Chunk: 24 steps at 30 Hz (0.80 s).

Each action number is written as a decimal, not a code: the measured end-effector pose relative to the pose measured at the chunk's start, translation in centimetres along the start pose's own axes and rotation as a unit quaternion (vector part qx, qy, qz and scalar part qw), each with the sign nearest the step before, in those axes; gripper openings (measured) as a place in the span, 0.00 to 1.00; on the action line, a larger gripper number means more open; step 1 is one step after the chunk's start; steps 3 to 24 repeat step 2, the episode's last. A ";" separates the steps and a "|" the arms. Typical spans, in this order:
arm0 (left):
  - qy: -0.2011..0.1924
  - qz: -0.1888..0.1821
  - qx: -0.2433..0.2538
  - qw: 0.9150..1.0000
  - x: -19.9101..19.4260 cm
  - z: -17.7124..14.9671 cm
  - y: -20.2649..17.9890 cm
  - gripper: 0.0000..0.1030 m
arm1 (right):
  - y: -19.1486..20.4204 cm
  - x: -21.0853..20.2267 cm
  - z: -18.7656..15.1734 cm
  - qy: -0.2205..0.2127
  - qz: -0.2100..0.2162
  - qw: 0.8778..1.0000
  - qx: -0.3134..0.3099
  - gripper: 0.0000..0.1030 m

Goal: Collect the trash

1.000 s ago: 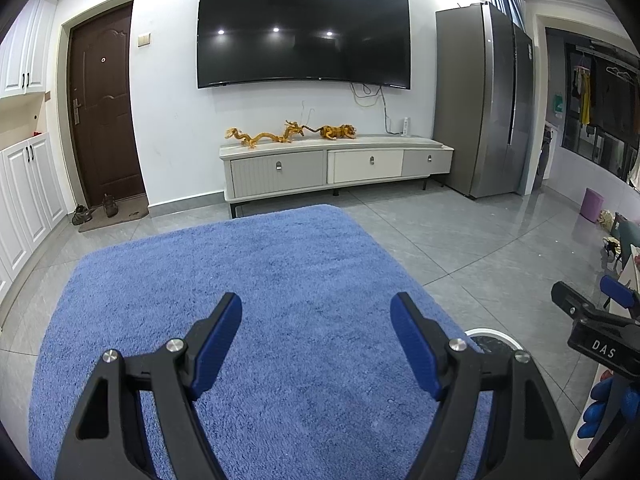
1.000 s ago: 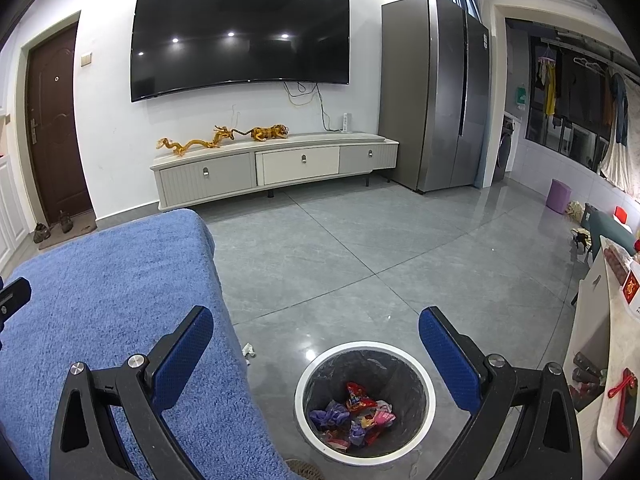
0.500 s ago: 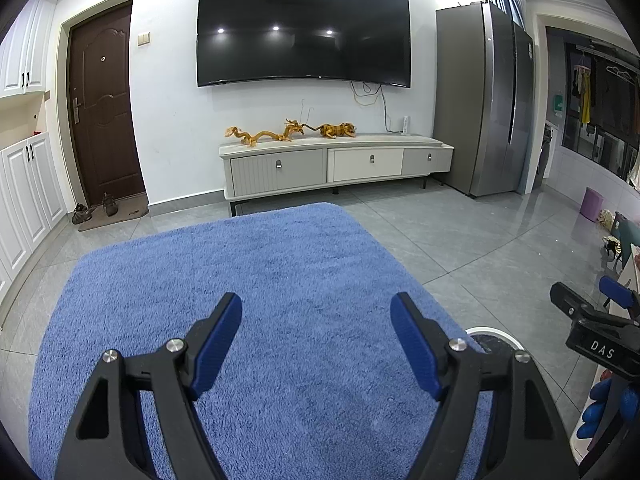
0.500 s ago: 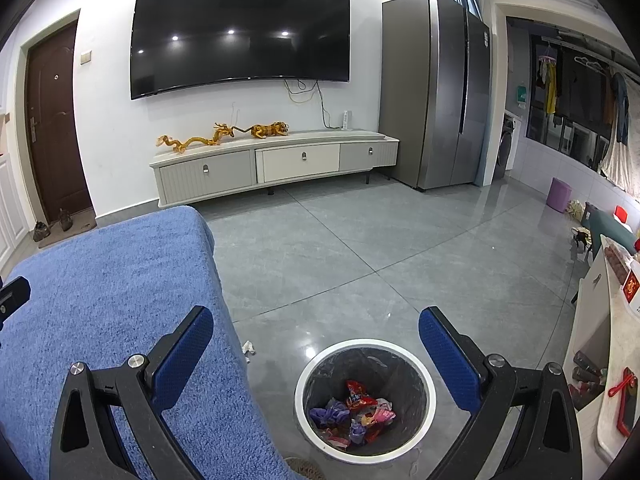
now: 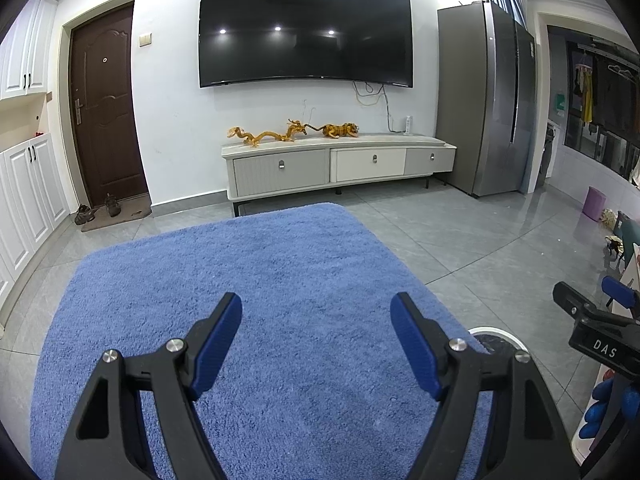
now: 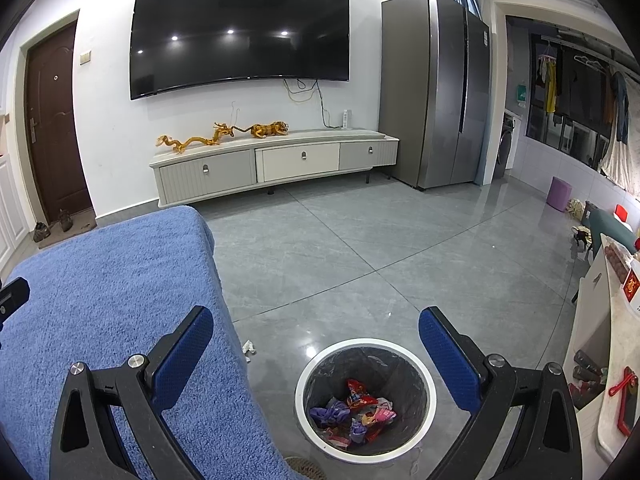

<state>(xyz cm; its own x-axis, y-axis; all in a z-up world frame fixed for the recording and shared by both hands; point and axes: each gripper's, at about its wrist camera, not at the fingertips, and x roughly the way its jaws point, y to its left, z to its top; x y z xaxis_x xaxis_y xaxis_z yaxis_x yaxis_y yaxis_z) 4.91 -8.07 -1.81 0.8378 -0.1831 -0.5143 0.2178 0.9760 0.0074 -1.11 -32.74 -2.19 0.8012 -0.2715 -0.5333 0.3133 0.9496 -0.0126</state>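
Bright, sharp frames (ceiling lights glare on television [image 5: 306, 26]), edges bowed.

Wrappers [image 6: 362, 410] in bin [image 6: 308, 376] beside rug [image 6: 104, 300]

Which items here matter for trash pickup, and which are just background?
Job:
- trash bin, white rim, dark liner
- wrappers already inside it
- small white scrap on the floor beside the blue rug
- right claw and left claw, both open and empty

Background:
- TV
- TV cabinet
- gold figurines
- fridge
- purple stool
- shoes
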 end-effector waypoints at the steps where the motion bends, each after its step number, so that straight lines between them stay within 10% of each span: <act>1: 0.000 0.000 0.000 1.000 0.0 0.0 0.0 0.73 | 0.0 0.0 0.0 0.000 0.000 1.000 0.000 1.00; 24: 0.001 -0.001 0.000 1.000 0.0 0.0 0.1 0.73 | 0.0 0.0 0.0 0.000 -0.001 1.000 0.000 1.00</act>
